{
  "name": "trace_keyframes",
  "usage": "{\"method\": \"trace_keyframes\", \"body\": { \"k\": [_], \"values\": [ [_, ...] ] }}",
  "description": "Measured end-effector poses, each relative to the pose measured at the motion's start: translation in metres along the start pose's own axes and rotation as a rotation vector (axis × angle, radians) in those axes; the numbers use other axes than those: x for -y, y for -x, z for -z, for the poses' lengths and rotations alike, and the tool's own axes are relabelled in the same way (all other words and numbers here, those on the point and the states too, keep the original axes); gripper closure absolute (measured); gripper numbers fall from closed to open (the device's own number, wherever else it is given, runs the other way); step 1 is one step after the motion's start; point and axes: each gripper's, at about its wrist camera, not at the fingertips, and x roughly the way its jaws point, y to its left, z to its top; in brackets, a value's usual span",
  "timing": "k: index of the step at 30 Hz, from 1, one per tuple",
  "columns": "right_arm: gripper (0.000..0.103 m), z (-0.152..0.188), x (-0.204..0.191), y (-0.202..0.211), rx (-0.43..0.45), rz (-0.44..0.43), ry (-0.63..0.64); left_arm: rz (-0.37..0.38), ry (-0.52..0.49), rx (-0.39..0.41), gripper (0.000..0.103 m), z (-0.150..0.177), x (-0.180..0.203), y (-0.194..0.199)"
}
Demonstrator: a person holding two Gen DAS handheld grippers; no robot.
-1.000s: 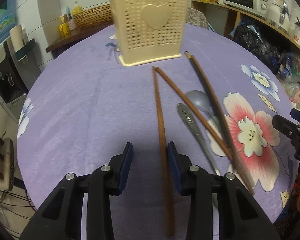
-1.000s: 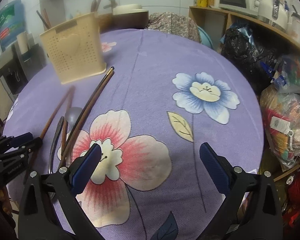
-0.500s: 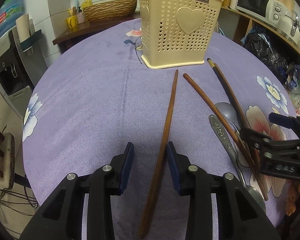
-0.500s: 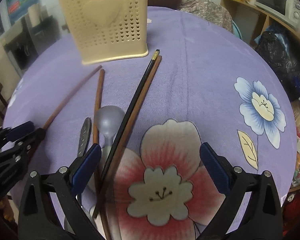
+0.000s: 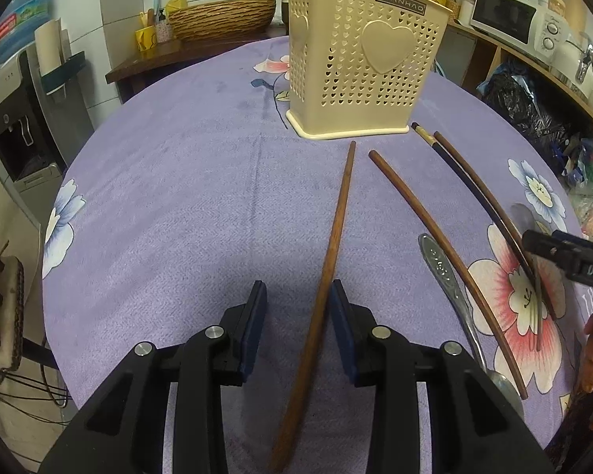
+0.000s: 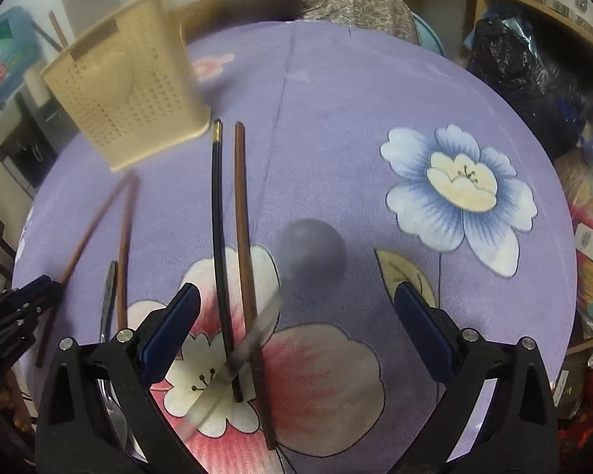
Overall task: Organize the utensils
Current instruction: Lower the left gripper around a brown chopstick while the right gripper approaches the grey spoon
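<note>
A cream perforated utensil holder (image 5: 359,67) stands at the far side of the purple flowered tablecloth (image 5: 178,197). My left gripper (image 5: 298,324) is open low over the cloth, and a brown chopstick (image 5: 332,245) lies between its jaws, close to the right pad. A second brown chopstick (image 5: 427,225) and a metal spoon (image 5: 440,262) lie to the right. My right gripper (image 6: 296,324) is wide open over a black chopstick (image 6: 217,217), a brown one (image 6: 241,217) and a blurred grey spoon (image 6: 312,254) that lies across them.
A wicker basket (image 5: 221,19) sits on a counter behind the table. Shelves with a microwave (image 5: 502,15) and a black bag (image 5: 522,106) line the right side. A water dispenser (image 5: 16,130) stands to the left. The table's round edge runs close on both sides.
My right gripper has swung left over the dark chopsticks and the grey spoon. The spoon's bowl now lies right of those chopsticks. The left gripper shifted, with the brown chopstick still between its jaws.
</note>
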Motion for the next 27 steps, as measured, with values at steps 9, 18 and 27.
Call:
{"method": "trace_keyframes", "body": {
  "k": [9, 18, 27],
  "values": [
    [0.006, -0.007, 0.021, 0.004, -0.016, 0.064, -0.050, 0.012, -0.004, -0.006, 0.068, -0.002, -0.003, -0.001],
    [0.026, 0.011, 0.017, 0.010, -0.053, -0.051, -0.083, 0.001, -0.010, 0.001, 0.068, -0.001, -0.001, -0.001],
    [0.060, -0.023, 0.017, -0.013, -0.019, 0.039, -0.067, -0.003, -0.022, 0.003, 0.068, -0.001, 0.000, -0.001]
  ]
}}
